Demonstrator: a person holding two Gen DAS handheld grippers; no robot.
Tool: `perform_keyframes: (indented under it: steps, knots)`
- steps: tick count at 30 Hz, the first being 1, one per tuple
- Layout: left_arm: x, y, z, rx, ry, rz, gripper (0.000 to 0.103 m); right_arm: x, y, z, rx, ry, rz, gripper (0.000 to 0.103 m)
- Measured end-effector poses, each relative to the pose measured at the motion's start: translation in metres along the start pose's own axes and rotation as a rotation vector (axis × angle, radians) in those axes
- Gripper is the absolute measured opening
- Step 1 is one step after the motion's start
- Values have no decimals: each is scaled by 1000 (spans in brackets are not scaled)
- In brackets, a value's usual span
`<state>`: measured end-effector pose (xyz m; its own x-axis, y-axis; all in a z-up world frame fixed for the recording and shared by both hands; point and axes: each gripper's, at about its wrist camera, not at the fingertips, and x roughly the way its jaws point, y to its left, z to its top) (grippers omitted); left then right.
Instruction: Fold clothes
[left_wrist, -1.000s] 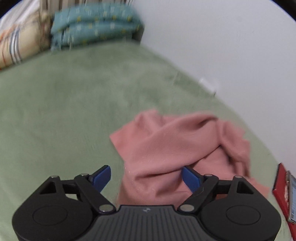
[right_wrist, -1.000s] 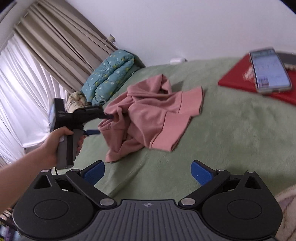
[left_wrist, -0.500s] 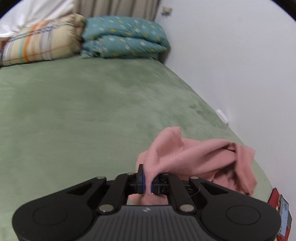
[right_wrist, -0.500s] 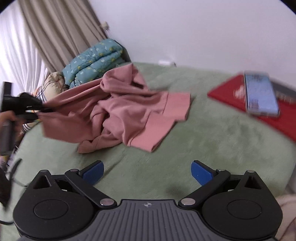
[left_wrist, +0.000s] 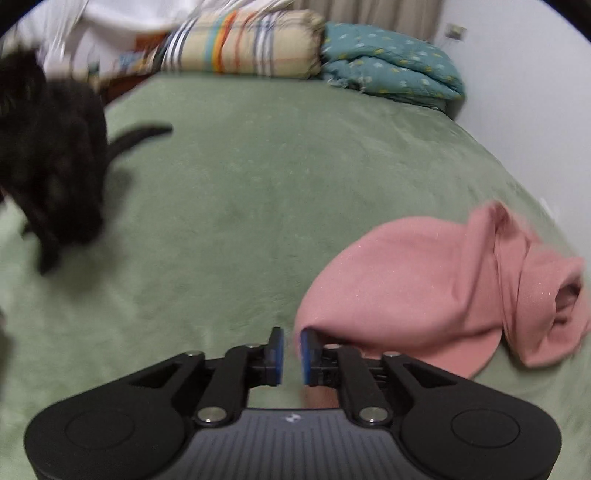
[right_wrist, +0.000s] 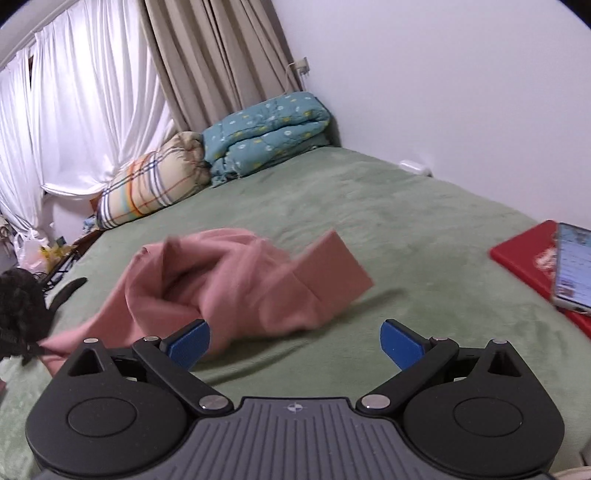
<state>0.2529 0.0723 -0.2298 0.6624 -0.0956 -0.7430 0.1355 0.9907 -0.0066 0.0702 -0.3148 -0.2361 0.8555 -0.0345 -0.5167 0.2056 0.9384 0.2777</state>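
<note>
- 2 grippers are in your hands over the green bed cover (right_wrist: 388, 206), and everything below is placed against the pink garment (right_wrist: 236, 280).
- Far left of the garment, a blurred black furry shape (left_wrist: 48, 166) sits on the cover; you cannot tell what it is.
- Your left gripper (left_wrist: 291, 354) has its blue pads (left_wrist: 277, 350) nearly together, and a thin edge of the garment appears pinched between them; motion blur makes this unclear.
- The garment trails right from that gripper, bunched and twisted, 1 part lifted off the cover.
- Beyond the garment, a plaid pillow (right_wrist: 155, 184) lies just left of a teal quilt (right_wrist: 266, 133) by the wall.
- Your right gripper (right_wrist: 293, 341) is spread wide, holding nothing, its left pad (right_wrist: 188, 343) in front of the garment's near edge.
- Right of the garment, a phone (right_wrist: 572, 269) lies on a red book (right_wrist: 524, 258).
</note>
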Motion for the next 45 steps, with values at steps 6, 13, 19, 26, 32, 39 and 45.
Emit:
perform_keyframes:
  steps: [6, 13, 19, 26, 32, 39, 45]
  knots:
    - [-27, -88, 23, 201, -35, -241, 39, 35, -29, 15, 48, -1, 72, 101]
    - [43, -240, 42, 409, -79, -333, 50, 55, -54, -3, 173, 74, 52, 100]
    - [77, -263, 62, 359, -118, -251, 4, 50, -68, -5, 217, 72, 54, 100]
    - [-7, -115, 87, 39, -243, -155, 4, 51, -54, -6, 200, 62, 100, 100]
    - [-79, 17, 47, -168, -280, -4, 5, 56, -26, -7, 131, 65, 140, 100]
    - [-57, 111, -28, -379, -50, -16, 5, 49, 15, -10, -63, 86, 271, 100]
    - [-75, 93, -62, -204, -48, -70, 20, 35, 85, -41, -547, 49, 347, 93]
